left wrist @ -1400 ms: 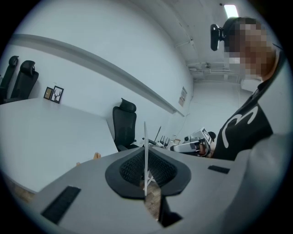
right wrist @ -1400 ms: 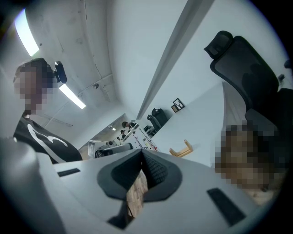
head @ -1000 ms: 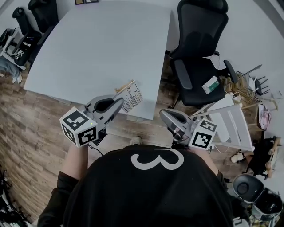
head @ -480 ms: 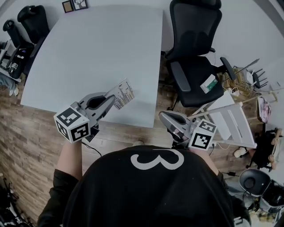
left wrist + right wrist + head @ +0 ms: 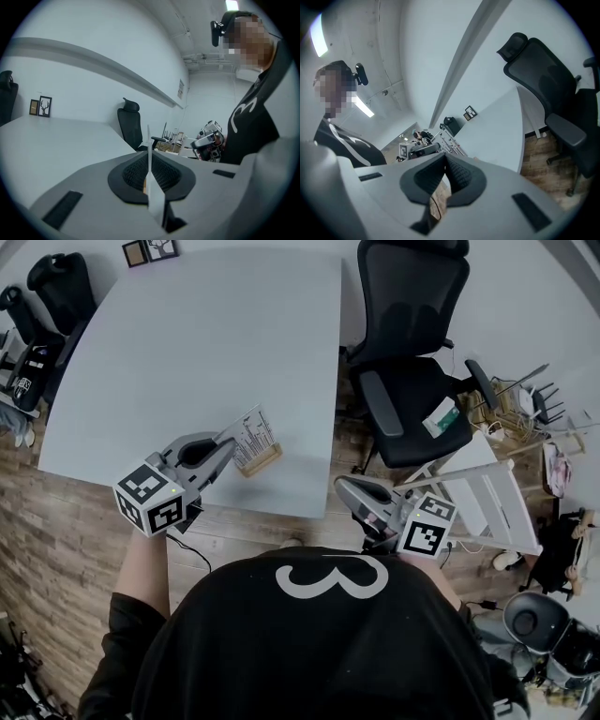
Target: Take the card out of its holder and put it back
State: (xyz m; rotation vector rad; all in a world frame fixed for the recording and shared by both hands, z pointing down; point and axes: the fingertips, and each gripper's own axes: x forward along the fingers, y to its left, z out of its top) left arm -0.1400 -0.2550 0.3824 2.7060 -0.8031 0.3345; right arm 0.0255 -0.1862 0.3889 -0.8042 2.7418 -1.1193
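A white printed card (image 5: pixel 251 435) stands in a small wooden holder (image 5: pixel 260 461) near the front edge of the grey table (image 5: pixel 206 343). My left gripper (image 5: pixel 228 442) is shut on the card's left edge. In the left gripper view the card (image 5: pixel 149 154) shows edge-on, pinched between the dark pads. My right gripper (image 5: pixel 349 487) hangs off the table's front right corner, above the wooden floor. It is shut with nothing in it. From the right gripper view, the card (image 5: pixel 453 146) shows far off beyond the closed jaws. Whether the holder rests on the table I cannot tell.
A black office chair (image 5: pixel 412 352) stands at the table's right side. Two small picture frames (image 5: pixel 148 251) sit at the far left corner. A white folding rack (image 5: pixel 487 502) and a bin (image 5: pixel 530 620) are on the floor to the right.
My left gripper has drawn back and to the left with the card. Card and holder have turned, so the wooden holder now sits below the card. The right gripper has barely moved.
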